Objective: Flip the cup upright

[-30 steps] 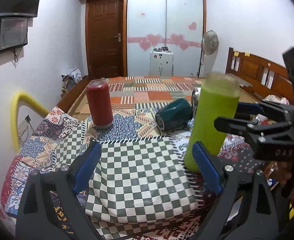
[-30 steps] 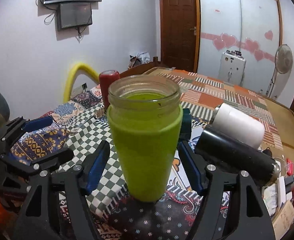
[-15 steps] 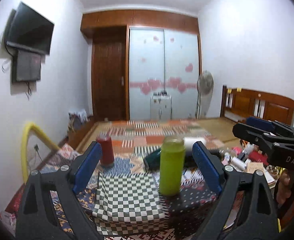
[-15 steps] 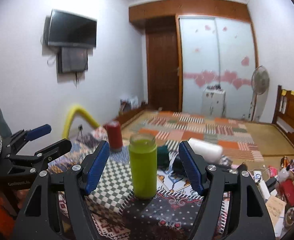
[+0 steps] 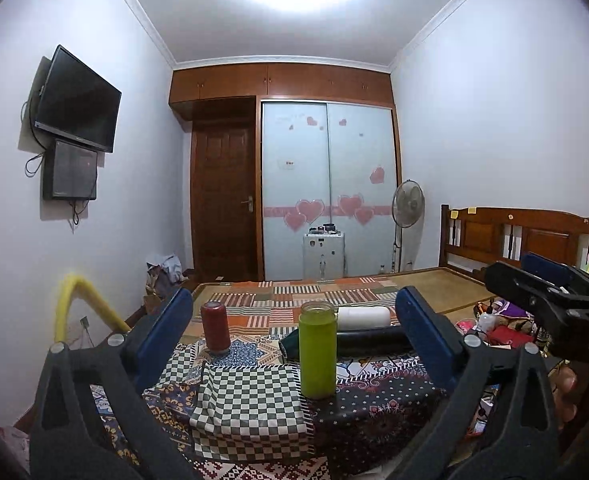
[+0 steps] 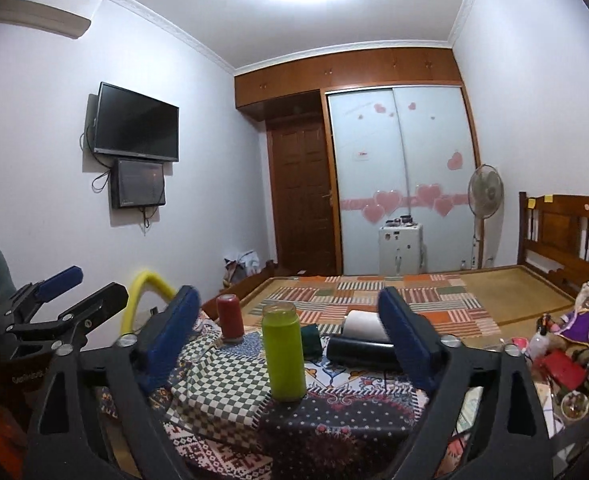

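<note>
Left hand-held gripper (image 5: pixel 294 328) jaws wide, nothing held. Red can (image 5: pixel 215 327) upright at left on patchwork cloth (image 5: pixel 250 404) covering the worktop. Green cup (image 5: pixel 317 349) upright, mouth up, mid-cloth, clear of both grippers. Dark green cup (image 5: pixel 288 347) lying on its side just behind it, then black cylinder (image 5: pixel 374 341) and white cylinder (image 5: pixel 364 317) lying down. Right hand-held gripper (image 6: pixel 290 328) jaws wide, nothing held.

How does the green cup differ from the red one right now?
The green cup stands taller and nearer the grippers; the red cup is shorter and farther back left. The green cup's clear rim is open at the top; the red cup's top looks closed. Both stand on the patterned cloth, ungripped.
</note>
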Demonstrator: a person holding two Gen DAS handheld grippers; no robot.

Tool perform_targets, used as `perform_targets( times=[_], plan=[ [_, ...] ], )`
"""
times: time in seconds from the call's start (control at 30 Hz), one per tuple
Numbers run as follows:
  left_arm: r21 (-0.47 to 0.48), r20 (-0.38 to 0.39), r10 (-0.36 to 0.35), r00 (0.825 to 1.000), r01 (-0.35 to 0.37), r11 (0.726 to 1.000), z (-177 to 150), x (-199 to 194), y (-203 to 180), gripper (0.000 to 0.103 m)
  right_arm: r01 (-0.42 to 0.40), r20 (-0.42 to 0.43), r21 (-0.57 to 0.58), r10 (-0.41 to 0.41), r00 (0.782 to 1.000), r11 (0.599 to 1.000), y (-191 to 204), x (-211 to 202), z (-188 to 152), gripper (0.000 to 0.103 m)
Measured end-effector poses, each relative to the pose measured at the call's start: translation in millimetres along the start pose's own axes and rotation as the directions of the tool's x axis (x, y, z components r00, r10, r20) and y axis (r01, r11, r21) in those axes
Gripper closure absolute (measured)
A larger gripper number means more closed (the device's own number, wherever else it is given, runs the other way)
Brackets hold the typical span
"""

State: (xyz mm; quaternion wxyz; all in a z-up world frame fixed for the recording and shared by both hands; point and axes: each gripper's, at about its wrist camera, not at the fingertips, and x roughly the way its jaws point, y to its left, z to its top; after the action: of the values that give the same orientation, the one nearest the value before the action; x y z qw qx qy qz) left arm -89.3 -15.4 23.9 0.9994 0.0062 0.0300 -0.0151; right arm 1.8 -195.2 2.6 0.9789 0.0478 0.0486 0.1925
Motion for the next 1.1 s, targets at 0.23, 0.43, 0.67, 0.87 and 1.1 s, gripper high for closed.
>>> perform_targets(
  times=[0.23, 0.43, 0.67, 0.87, 1.1],
  plan=[
    [-0.012, -0.013, 0.007, 1.000, -0.007, 1.000, -5.9, -1.0, 1.9, 0.000, 0.037, 0.011, -0.020, -0.037, 0.999, 0.999, 6.8, -4.6, -7.7, 0.000],
    [-0.023, -0.017, -0.001, 1.000, 0.000, 1.000, -8.5, 0.6, 2.1, 0.000, 0.046, 0.012, -0.029, -0.046, 0.999, 0.999, 5.6, -11.0, -12.4, 0.000],
    [-0.022, -0.017, -0.001, 1.000, 0.001, 1.000, -9.4, 2.8, 0.7, 0.000, 0.055, 0.007, -0.034, -0.055, 0.998, 0.998, 3.1, -13.0, -14.3, 0.000],
    [-0.027, -0.019, -0.002, 1.000, 0.001, 1.000, -9.5, 6.3, 0.8, 0.000, 0.059, 0.003, -0.031, -0.059, 0.998, 0.998, 0.2, -13.5, -13.4, 0.000],
    [-0.032, -0.027, -0.002, 1.000, 0.001, 0.999, -12.2, 11.1, 0.4, 0.000, 0.068, 0.000, -0.026, -0.068, 0.998, 0.997, -1.2, -13.2, -10.5, 0.000]
  ],
)
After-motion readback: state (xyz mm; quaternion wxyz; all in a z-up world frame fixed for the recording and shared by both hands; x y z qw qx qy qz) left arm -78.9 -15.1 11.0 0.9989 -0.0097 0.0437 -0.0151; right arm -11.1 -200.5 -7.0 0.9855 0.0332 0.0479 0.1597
